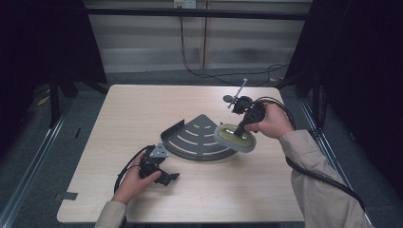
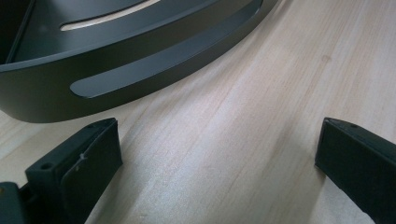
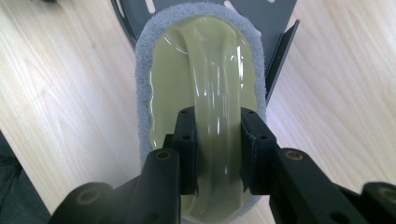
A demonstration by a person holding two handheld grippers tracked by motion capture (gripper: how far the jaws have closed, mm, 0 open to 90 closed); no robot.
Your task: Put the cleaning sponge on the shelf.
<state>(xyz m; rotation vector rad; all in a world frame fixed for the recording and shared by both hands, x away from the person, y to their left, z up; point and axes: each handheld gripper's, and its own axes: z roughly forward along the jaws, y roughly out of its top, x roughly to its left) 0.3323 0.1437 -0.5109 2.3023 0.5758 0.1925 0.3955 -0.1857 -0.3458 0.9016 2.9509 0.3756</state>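
Right gripper (image 3: 218, 154) clamped on the arched handle of a yellow-green scrub pad (image 3: 201, 84), held at the curved rim of the dark slotted corner shelf (image 1: 199, 137). Left gripper (image 1: 159, 176) jaws apart, nothing between them, low over the table (image 1: 237, 190) beside the shelf.

Step judged: bringing pad onto shelf for scrubbing. Next: lower pad flat, left gripper steadies shelf.

No legible writing.

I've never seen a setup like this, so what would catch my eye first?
Probably the oval scrubbing pad with its yellow-green handle, clamped in the right gripper over the right edge of a dark, slotted, fan-shaped rack at the table's middle. The left gripper rests open on the wood near the rack's front corner.
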